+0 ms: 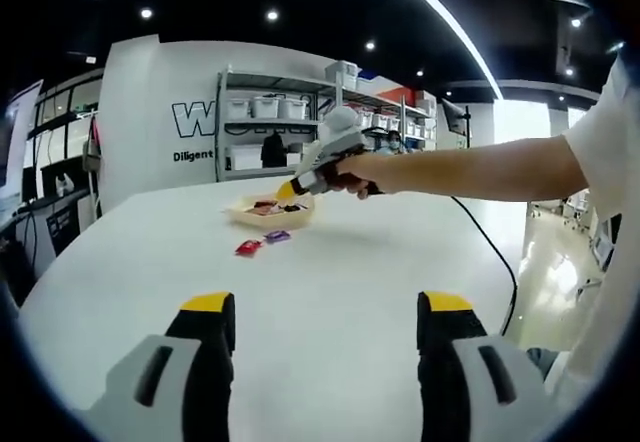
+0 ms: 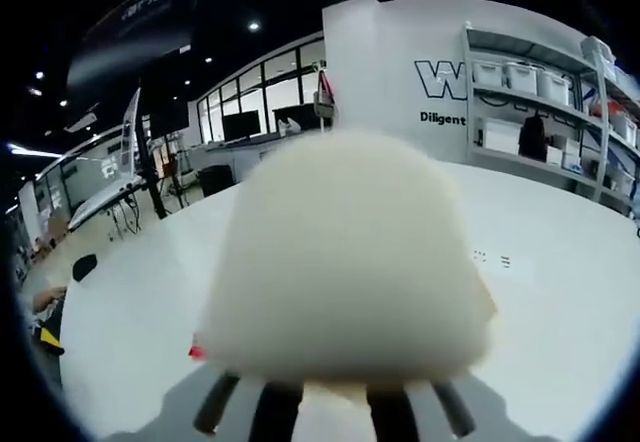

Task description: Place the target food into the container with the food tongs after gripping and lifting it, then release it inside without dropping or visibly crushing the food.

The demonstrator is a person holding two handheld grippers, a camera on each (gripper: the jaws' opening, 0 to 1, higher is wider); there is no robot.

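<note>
A: Starting at our left fingers (image 1: 325,327): they stand released, wide apart and holding nothing, low over the bare white bench (image 1: 380,262). We judge that side is just parked out of the way.

B: And our right gripper (image 1: 300,184)? In the left gripper view it reaches across, tips down just over the shallow tan container (image 1: 270,209) on the far part of the bench.

A: Whether its fingers are clenched, we cannot tell. In the right gripper view a pale, soft-looking rounded block (image 2: 345,262) sits right in front of the camera and hides the tips; dark prongs show below it. It may be the target food held there, but we would not swear to it.

B: If so, the food is up at the right gripper, above or at the container's edge, which suits a release inside.

A: Outward from there: dark pieces lie in the container, and on the bench just beside it a red packet (image 1: 248,248) and a purple packet (image 1: 277,235), apart from each other.

B: Writing? The wall behind shows a big "W" (image 2: 432,78) and, under it, "Diligent"; the rest is cut off.
</note>
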